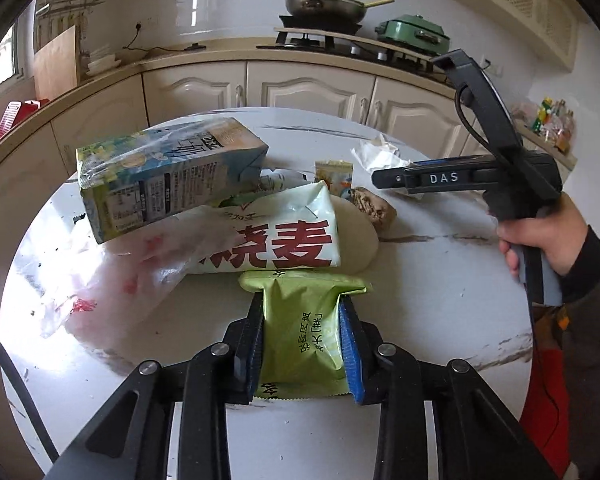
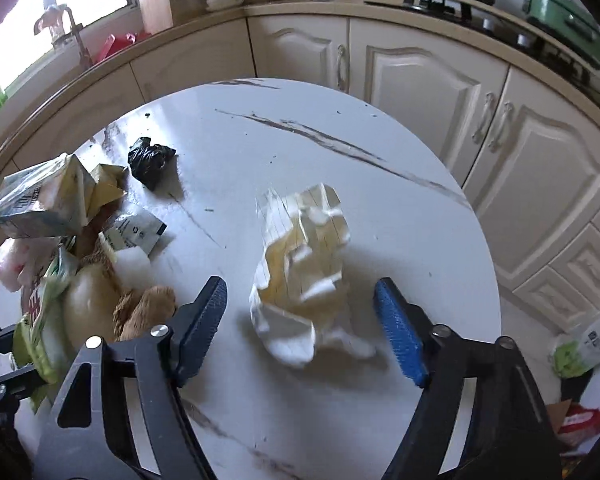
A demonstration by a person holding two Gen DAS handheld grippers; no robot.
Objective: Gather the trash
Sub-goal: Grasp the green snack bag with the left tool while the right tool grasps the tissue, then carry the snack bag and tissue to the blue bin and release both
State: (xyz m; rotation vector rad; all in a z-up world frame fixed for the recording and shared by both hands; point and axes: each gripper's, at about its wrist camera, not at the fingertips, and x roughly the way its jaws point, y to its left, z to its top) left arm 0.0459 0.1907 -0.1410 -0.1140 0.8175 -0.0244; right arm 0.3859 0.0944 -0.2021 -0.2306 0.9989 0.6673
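Observation:
My left gripper [image 1: 302, 300] is shut on a green snack packet [image 1: 304, 328] just above the white round table [image 1: 440, 300]. Beyond it lies a trash pile: a white bag with red characters [image 1: 276, 236], a blue-green drink carton [image 1: 160, 176], a clear plastic bag [image 1: 112, 272]. My right gripper [image 2: 300, 300] is open, its fingers on either side of a crumpled white and yellow paper wad [image 2: 304, 264] on the table [image 2: 340, 128]. In the left wrist view the right gripper [image 1: 384, 179] hovers near that wad [image 1: 380, 154].
A black crumpled bag [image 2: 150, 160], the carton [image 2: 40, 200] and small sachets [image 2: 136, 232] lie at the table's left. Cream kitchen cabinets [image 2: 420, 76] curve behind the table. A pan [image 1: 324, 4] and a green cooker [image 1: 412, 32] sit on the counter. Bags [image 2: 580, 344] lie on the floor at right.

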